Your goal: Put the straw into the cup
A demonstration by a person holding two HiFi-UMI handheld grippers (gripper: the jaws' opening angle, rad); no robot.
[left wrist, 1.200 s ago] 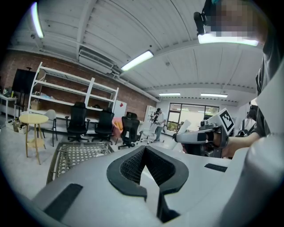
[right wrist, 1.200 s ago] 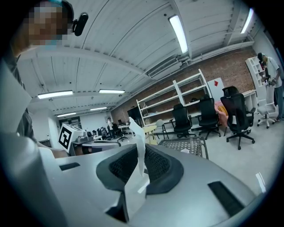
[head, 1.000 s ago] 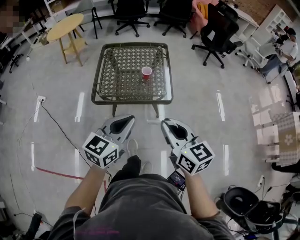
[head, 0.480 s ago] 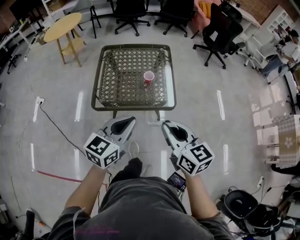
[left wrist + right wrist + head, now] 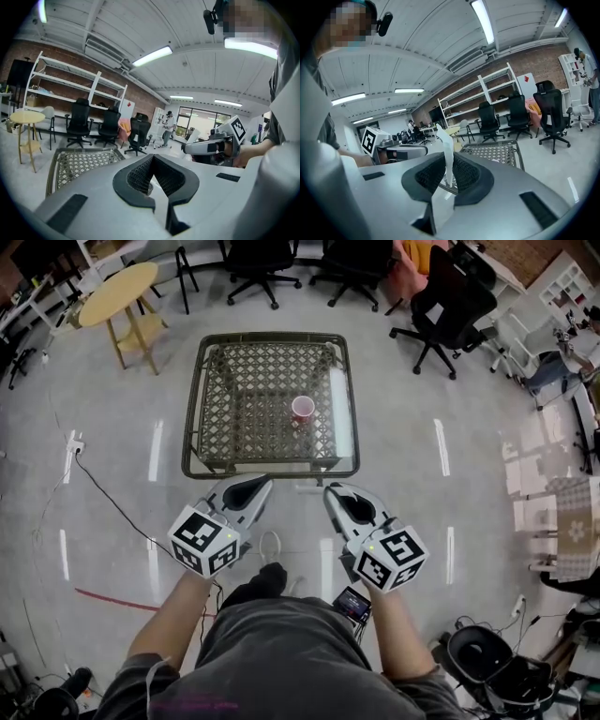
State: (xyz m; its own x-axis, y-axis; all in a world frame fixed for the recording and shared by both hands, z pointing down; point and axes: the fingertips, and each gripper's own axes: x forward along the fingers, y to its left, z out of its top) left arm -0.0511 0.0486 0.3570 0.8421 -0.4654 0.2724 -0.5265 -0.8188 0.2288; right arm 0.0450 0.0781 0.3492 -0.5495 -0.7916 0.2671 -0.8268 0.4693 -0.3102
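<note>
With the thin white straw point(image 5: 444, 140) clamped upright in the right gripper's point(image 5: 448, 176) jaws, the left gripper's point(image 5: 153, 159) jaws together on nothing, and the red cup point(image 5: 303, 409) well ahead on the lattice worktop point(image 5: 244, 399), a loose pinch might have let the straw tilt and tip the cup.

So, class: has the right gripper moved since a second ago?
Yes. The right gripper has come closer to the table: the strip of floor between its tip and the table's near rim has almost gone.

no text, label, number or sign can be read anywhere.
</note>
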